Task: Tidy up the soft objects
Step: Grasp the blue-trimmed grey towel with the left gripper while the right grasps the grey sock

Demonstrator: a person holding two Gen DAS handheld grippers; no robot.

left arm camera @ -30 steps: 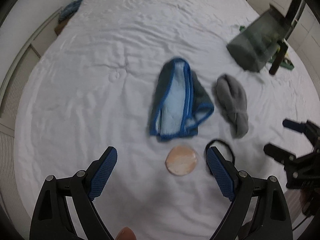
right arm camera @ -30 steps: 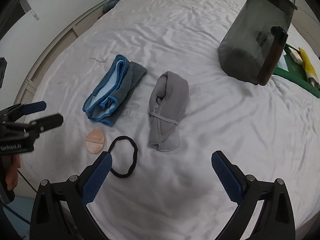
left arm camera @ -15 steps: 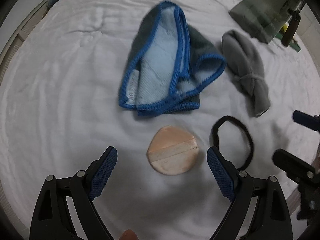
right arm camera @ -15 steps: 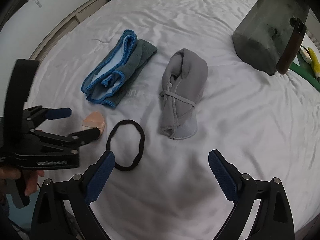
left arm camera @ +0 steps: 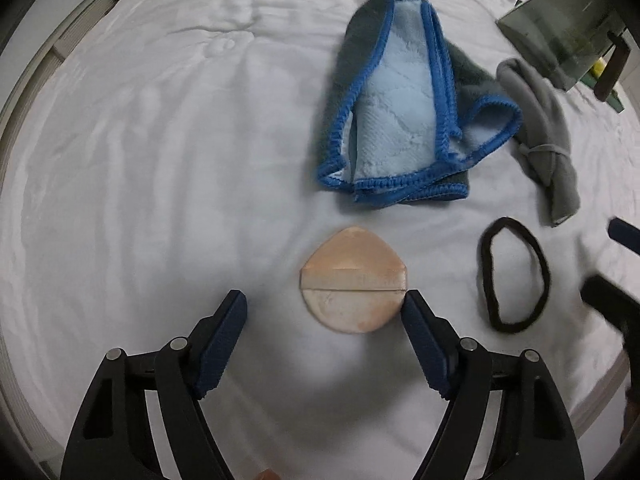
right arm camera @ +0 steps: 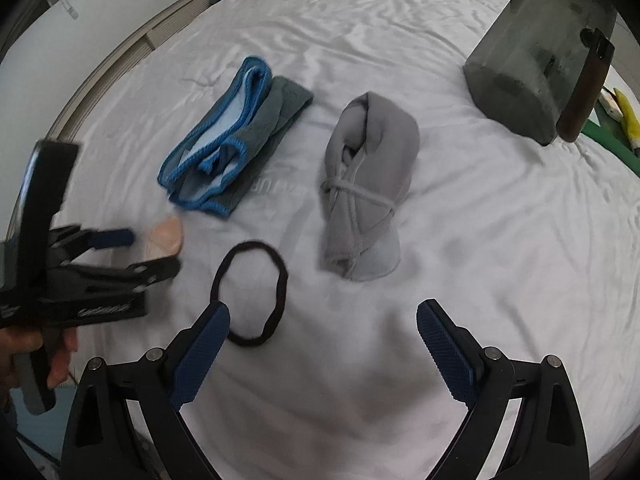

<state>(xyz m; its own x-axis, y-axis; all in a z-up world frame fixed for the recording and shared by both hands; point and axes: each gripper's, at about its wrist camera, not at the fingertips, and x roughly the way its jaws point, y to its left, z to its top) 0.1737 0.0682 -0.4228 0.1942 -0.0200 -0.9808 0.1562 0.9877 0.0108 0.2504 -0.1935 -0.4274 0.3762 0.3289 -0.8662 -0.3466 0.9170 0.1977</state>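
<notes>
The left gripper (left arm camera: 324, 314) stood wide open, empty, its right finger (left arm camera: 420, 332) touching the puff (left arm camera: 354, 280) on the sheet (left arm camera: 160, 160). The right gripper (right arm camera: 322, 342) gaped empty beside the hair band (right arm camera: 252, 288). Sheet lettering was unreadable.

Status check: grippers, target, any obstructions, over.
Left gripper open, low over the peach puff. Right gripper open, empty, beside the black hair band. Blue-edged towel lies beyond, apart; nothing blocking.
</notes>
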